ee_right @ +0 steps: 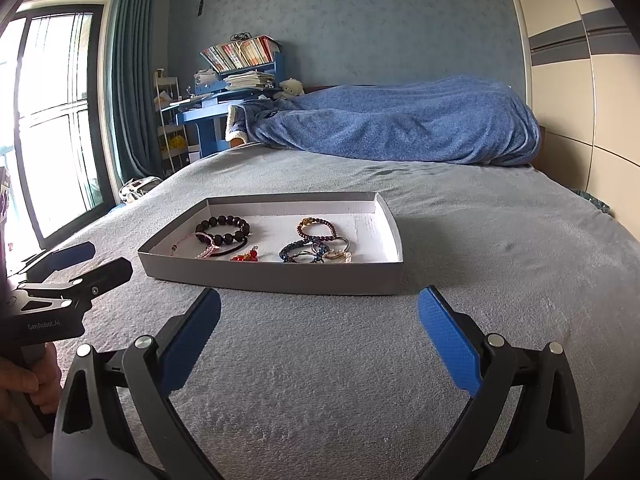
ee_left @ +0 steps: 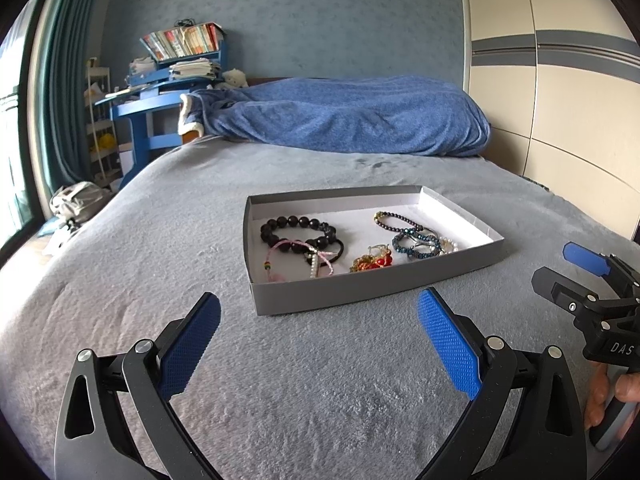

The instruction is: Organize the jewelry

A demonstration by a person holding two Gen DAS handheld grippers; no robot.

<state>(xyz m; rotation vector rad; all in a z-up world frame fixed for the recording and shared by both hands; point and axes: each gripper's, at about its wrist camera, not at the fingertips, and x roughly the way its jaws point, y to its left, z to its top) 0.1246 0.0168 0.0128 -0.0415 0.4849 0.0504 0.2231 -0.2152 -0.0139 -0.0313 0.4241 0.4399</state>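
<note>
A shallow grey cardboard tray [ee_left: 360, 290] [ee_right: 272, 278] with a white floor lies on the grey bed cover. Inside it lie a black bead bracelet [ee_left: 298, 230] [ee_right: 222, 229], a pink cord bracelet [ee_left: 298, 249], a red and gold piece [ee_left: 372, 261] [ee_right: 245, 256], a dark purple bead bracelet [ee_left: 398, 218] [ee_right: 320, 229] and blue bead bracelets [ee_left: 416, 245] [ee_right: 302, 251]. My left gripper [ee_left: 320, 320] hovers open just short of the tray's near wall, holding nothing. My right gripper [ee_right: 320, 320] is also open and holds nothing, a little before the tray. Each gripper shows in the other's view, with the right one [ee_left: 576, 276] at the right edge and the left one [ee_right: 86, 262] at the left edge.
A rumpled blue blanket [ee_left: 344, 116] [ee_right: 400, 124] lies across the head of the bed. A blue desk [ee_left: 160, 100] with books stands past the bed's left side, by a curtain and window [ee_right: 52, 120]. A cream wardrobe [ee_left: 560, 80] runs along the right. A hand [ee_left: 608, 396] holds the right gripper's handle.
</note>
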